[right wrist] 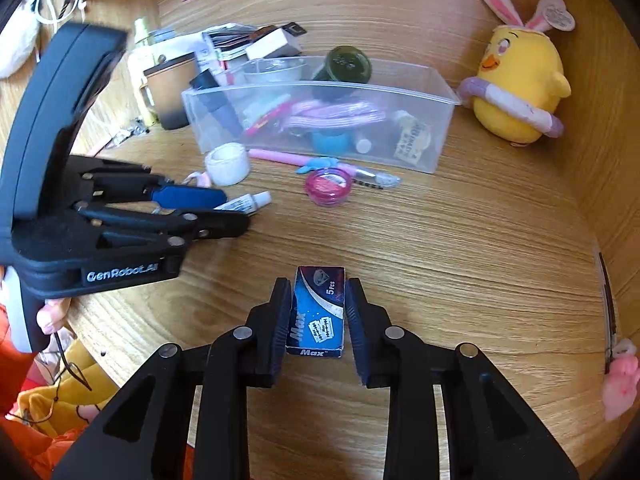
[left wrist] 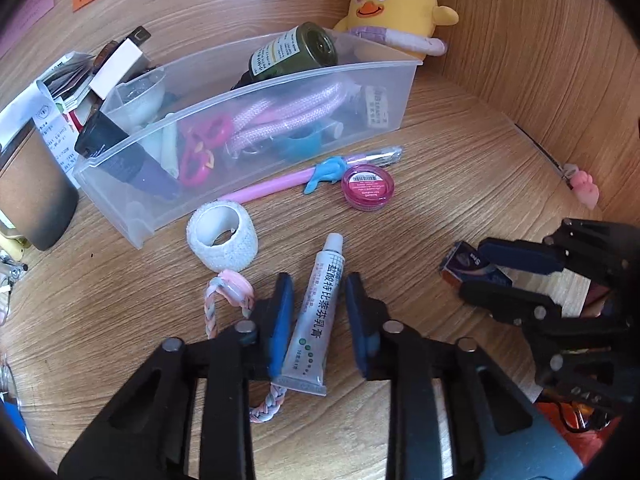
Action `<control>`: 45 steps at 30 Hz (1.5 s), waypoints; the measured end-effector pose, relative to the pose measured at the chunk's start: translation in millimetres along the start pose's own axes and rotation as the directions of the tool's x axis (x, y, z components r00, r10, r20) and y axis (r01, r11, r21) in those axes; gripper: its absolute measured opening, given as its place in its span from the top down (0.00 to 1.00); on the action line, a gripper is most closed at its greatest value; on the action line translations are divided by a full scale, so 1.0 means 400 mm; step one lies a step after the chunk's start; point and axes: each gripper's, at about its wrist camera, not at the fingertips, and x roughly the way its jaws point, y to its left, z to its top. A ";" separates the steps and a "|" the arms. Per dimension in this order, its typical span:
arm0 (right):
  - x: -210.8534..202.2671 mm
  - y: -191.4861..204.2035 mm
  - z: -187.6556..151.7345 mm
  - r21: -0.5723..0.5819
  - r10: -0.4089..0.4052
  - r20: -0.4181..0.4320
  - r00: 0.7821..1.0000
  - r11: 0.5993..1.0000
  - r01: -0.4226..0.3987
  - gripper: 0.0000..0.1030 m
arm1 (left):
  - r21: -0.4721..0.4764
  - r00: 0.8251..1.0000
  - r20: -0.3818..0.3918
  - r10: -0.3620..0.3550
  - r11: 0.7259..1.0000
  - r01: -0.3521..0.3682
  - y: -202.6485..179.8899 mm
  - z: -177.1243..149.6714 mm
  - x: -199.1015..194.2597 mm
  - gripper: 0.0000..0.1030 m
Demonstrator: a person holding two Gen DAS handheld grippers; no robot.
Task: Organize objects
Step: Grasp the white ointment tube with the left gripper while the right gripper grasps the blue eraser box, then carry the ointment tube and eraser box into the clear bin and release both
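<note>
Two tongs work a cluttered wooden surface [left wrist: 460,184]. The left tongs [left wrist: 320,320] are closed down on one white ointment tube [left wrist: 316,320], which lies flat between the blue pads, its cap pointing toward 12 o'clock; the left pad presses the tube's side, while on the right side a slim gap seems to show. The right tongs [right wrist: 318,312] have drawn in around one small blue razor-blade box [right wrist: 318,312], lying flat on the surface; the pads sit just beside its long sides, and contact cannot be told for sure.

At 12 o'clock from the tube stands one clear plastic bin [left wrist: 248,132], holding one dark green bottle [left wrist: 296,50], one pair of pink scissors [left wrist: 204,148], one coil of pink cord [left wrist: 280,116] and other small items too jumbled to count. Just in front of the bin lie one pink pen [left wrist: 272,188], one round pink jar [left wrist: 368,186] and one roll of white tape [left wrist: 222,238]. One braided pink band [left wrist: 228,300] lies at the tube's 9 o'clock, partly under the left tongs.

One yellow plush chick [right wrist: 520,88] with rabbit ears sits at the bin's 3 o'clock in the right wrist view, and one brown cup [right wrist: 172,92] stands at its 9 o'clock
</note>
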 end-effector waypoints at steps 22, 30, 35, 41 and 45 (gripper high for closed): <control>-0.051 -0.067 0.163 0.087 -0.039 0.166 0.985 0.996 0.024 0.76 | -0.146 0.978 0.207 -0.009 0.988 0.040 0.080 0.101 -0.135 0.84; -0.073 -0.100 0.251 0.107 -0.082 0.237 0.968 0.993 0.058 0.76 | -0.182 0.966 0.259 0.015 0.983 0.034 0.105 0.162 -0.160 0.84; -0.068 -0.109 0.303 0.102 -0.110 0.256 0.960 0.991 0.087 0.76 | -0.202 0.963 0.267 0.035 0.979 0.020 0.129 0.209 -0.162 0.84; -0.023 -0.121 0.356 0.090 -0.118 0.232 0.966 0.991 0.099 0.76 | -0.226 0.968 0.240 0.070 0.974 -0.014 0.155 0.251 -0.130 0.84; 0.025 -0.132 0.376 0.091 -0.089 0.182 0.979 0.993 0.073 0.76 | -0.237 0.976 0.210 0.059 0.971 -0.007 0.168 0.263 -0.089 0.84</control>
